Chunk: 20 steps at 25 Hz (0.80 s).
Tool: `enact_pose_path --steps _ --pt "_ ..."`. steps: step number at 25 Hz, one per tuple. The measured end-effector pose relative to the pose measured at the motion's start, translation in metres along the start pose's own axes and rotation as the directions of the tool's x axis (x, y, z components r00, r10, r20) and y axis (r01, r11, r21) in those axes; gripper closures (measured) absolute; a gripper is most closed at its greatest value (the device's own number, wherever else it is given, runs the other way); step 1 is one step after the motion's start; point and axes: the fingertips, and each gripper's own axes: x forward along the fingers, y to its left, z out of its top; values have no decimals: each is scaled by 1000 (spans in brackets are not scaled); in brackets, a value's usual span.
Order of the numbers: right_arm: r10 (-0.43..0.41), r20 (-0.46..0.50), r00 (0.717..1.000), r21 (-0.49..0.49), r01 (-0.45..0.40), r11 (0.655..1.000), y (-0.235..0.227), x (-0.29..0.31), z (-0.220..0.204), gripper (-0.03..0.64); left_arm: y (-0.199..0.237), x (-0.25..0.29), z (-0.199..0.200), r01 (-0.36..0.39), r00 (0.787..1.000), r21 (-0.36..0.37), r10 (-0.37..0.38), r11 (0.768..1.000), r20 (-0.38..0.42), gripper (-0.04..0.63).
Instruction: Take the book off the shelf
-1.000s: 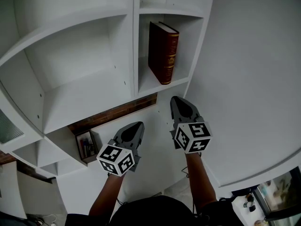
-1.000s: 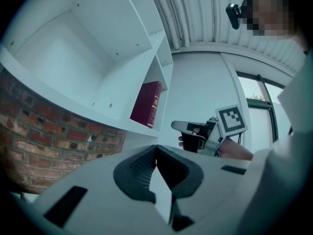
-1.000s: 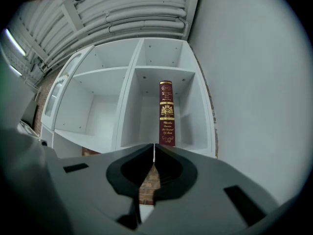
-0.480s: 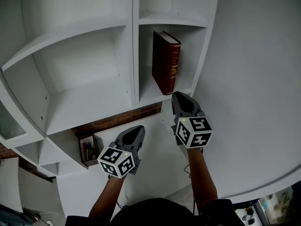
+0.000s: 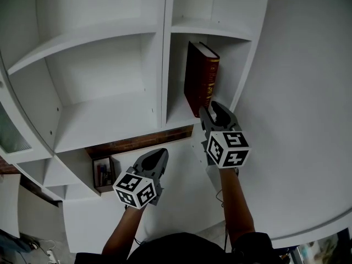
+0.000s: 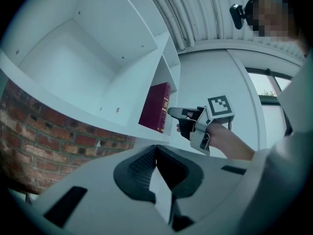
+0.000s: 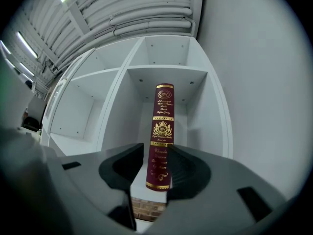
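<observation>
Book (image 5: 201,80), dark red with gilt lettering on the spine, stands upright in the narrow compartment of the white shelf (image 5: 110,117), upper centre of the head view, just right of the divider (image 5: 166,65). Right tool (image 5: 212,109) is at the book's lower end, its jaws opening, the spine between them but not clamped. Left tool (image 5: 158,154), lower centre-left of that view, hangs below the shelf with its jaws together, holding nothing.

The book (image 7: 161,136) is dark red, with gold bands, a gold crest and gold letters on its spine. The shelf (image 5: 104,120) is white. The bricks (image 6: 44,136) at the lower left are red-brown.
</observation>
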Motion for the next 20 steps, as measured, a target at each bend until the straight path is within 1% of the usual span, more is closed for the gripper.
enact_pose_path --steps 6,10,14,20 --pt "-12 10 1000 11 12 1000 -6 19 1 391 12 0 2 -36 999 7 36 999 4 580" --pt "-9 12 1000 15 9 1000 -8 34 1 359 18 2 0 -53 999 7 53 999 3 580" --pt "-26 23 999 30 25 999 -11 49 2 341 28 3 -2 -75 997 6 75 997 -3 580" --pt "-32 16 999 29 32 999 -16 70 -1 337 43 5 3 -105 994 4 105 994 9 579"
